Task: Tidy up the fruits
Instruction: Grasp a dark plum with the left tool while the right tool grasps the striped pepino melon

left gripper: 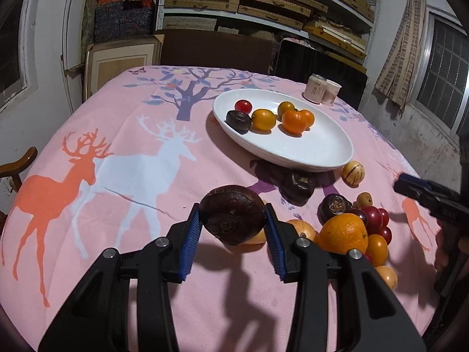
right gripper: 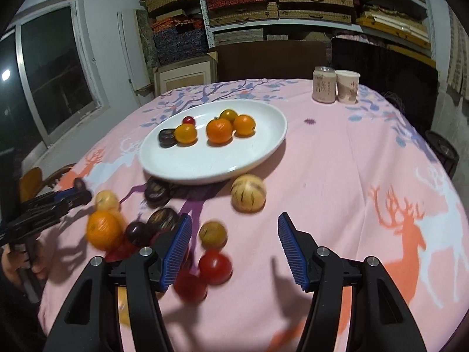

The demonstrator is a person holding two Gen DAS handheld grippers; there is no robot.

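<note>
Left gripper [left gripper: 233,220]: you hold it level above the tablecloth [left gripper: 117,135], clamped on a dark brown fruit [left gripper: 233,214] lifted off the cloth, its flat stem end facing you.
Right gripper [right gripper: 234,249]: you hold it low over the cloth, jaws spread wide, nothing between them.
Plate [left gripper: 310,149]: white oval holding six fruits.
Cups [right gripper: 335,85]: two, far edge.

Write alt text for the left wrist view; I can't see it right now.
The left hand-held gripper grips a dark brown water chestnut between its blue pads above a pink deer-print tablecloth. Beyond it, a white oval plate holds six small fruits, and more loose fruit lies to the right, including a large orange.
</note>
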